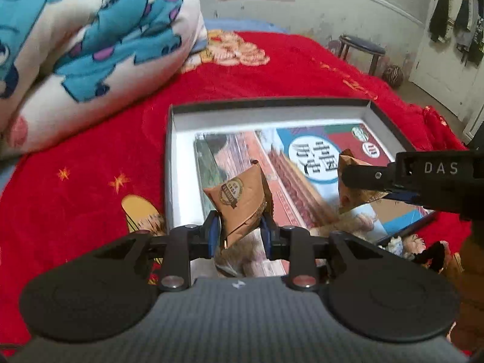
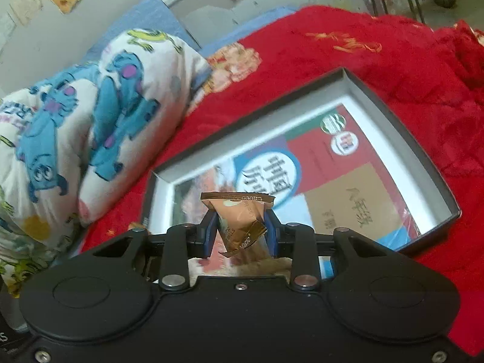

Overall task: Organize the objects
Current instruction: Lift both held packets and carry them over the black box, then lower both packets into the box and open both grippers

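My left gripper [image 1: 240, 230] is shut on a brown snack packet [image 1: 239, 201] with a round stamp, held above the near left part of a shallow black box [image 1: 174, 157] with a white inside. A textbook [image 1: 305, 163] with Chinese writing lies flat in the box. My right gripper [image 2: 240, 230] is shut on a second brown snack packet [image 2: 239, 220], over the box's near end [image 2: 390, 112]. In the left wrist view the right gripper [image 1: 360, 181] reaches in from the right with its packet [image 1: 348, 163] above the book.
The box lies on a red blanket [image 1: 90, 157] on a bed. A folded quilt with blue monsters [image 1: 75, 45] is piled to the left. A stool [image 1: 361, 50] and a striped ball [image 1: 393, 74] stand on the floor beyond the bed. Clothes [image 1: 456, 9] hang at far right.
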A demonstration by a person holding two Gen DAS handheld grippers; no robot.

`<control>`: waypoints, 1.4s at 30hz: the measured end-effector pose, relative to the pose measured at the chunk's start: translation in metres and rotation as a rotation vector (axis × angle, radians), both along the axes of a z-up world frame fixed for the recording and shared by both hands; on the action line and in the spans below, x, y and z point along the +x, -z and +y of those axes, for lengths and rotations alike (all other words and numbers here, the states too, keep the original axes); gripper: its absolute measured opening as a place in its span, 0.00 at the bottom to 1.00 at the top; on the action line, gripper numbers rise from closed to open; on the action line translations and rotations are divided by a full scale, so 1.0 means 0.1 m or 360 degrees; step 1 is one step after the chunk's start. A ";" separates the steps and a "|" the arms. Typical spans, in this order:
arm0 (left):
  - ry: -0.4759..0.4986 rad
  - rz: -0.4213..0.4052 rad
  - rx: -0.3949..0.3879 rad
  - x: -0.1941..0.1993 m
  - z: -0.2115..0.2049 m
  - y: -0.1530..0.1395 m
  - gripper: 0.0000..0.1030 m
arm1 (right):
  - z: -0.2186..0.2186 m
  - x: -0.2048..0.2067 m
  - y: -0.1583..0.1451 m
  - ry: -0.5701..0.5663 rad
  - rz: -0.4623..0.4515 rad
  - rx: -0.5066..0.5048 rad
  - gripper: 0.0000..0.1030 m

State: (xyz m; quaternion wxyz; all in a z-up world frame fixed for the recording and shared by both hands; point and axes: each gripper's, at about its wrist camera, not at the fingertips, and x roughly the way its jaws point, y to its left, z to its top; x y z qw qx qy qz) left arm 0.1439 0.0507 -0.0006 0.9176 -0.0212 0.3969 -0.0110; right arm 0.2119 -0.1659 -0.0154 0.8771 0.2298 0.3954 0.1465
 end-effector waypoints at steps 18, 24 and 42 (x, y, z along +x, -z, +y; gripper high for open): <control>-0.0046 0.0067 0.0019 0.03 0.04 0.06 0.39 | 0.26 -0.11 0.10 -0.0088 0.0024 -0.0134 0.31; -0.0039 0.0068 0.0026 0.05 0.03 0.10 0.39 | 0.31 -0.11 0.10 -0.0110 0.0022 -0.0150 0.31; -0.0038 0.0081 0.0048 0.05 0.01 0.09 0.53 | 0.32 -0.11 0.10 -0.0120 0.0034 -0.0180 0.31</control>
